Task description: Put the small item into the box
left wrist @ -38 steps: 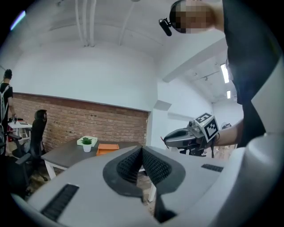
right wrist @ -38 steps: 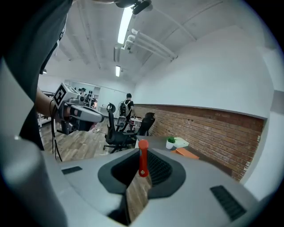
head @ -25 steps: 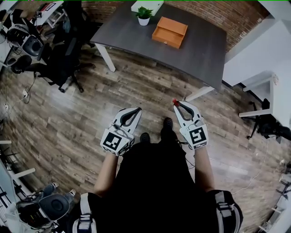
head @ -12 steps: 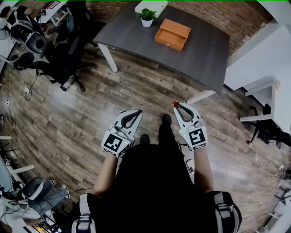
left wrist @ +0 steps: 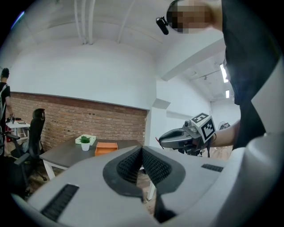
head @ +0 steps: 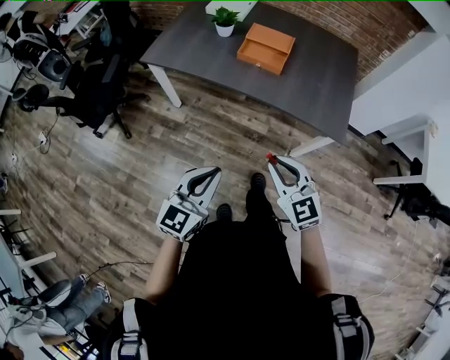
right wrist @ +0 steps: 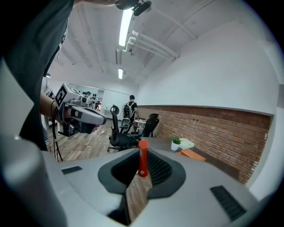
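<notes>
An open orange box (head: pixel 265 48) lies on the dark grey table (head: pixel 316 77) far ahead, next to a small potted plant (head: pixel 224 20); it also shows as the orange box (left wrist: pixel 105 147) and orange box (right wrist: pixel 193 154). My right gripper (head: pixel 271 159) is shut on a small red item (right wrist: pixel 142 158), which stands upright between its pads; the red tip (head: pixel 270 157) pokes out at the jaw ends. My left gripper (head: pixel 211 171) is shut with nothing in it. Both are held in front of the person's body over the wooden floor, well short of the table.
Black office chairs (head: pixel 95 91) stand at the left of the table. A white box (head: pixel 232 7) lies behind the plant. White furniture (head: pixel 411 151) stands at the right. A seated person's legs (head: pixel 67 301) show at the lower left. Another person (right wrist: pixel 130 110) stands far off.
The view has drifted slightly, and the table sits a little differently in the picture. Both grippers hold the same pose, the red item still gripped. The seated person's legs have come into view at the lower left.
</notes>
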`<state>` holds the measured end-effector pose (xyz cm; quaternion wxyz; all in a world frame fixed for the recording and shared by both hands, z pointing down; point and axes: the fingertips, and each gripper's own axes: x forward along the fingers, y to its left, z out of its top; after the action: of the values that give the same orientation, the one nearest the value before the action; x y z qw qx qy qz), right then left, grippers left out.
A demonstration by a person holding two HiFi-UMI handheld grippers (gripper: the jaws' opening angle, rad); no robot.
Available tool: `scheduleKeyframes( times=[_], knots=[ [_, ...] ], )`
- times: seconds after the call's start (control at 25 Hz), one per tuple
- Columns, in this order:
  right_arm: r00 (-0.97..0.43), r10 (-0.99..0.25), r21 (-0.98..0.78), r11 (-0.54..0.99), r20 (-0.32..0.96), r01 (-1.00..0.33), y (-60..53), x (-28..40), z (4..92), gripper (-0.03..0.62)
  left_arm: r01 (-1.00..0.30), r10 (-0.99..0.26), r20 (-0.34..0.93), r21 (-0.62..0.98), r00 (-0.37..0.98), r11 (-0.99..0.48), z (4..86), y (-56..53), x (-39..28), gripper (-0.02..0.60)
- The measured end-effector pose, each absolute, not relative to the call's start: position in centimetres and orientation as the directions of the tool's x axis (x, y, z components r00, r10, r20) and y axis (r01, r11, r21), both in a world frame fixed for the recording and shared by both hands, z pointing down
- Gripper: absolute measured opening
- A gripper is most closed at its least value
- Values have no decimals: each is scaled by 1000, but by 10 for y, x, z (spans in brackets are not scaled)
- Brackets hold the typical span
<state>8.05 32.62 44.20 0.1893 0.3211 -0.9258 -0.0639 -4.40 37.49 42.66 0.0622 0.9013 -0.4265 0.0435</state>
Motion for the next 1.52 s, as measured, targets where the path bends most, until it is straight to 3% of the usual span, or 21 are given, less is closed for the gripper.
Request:
scheduleKeyframes(
  times=[0.52,1.52],
  knots=[
    [-750,-590,185,807,301,-561,236,109,448,66,-799,-789,138,48,599,-599,414,287,-10,23],
    [-890,-353,161,934,289,-318,70,167,459,66,-901,-886,198,-31,418,-432,405,143,72,23]
  ],
)
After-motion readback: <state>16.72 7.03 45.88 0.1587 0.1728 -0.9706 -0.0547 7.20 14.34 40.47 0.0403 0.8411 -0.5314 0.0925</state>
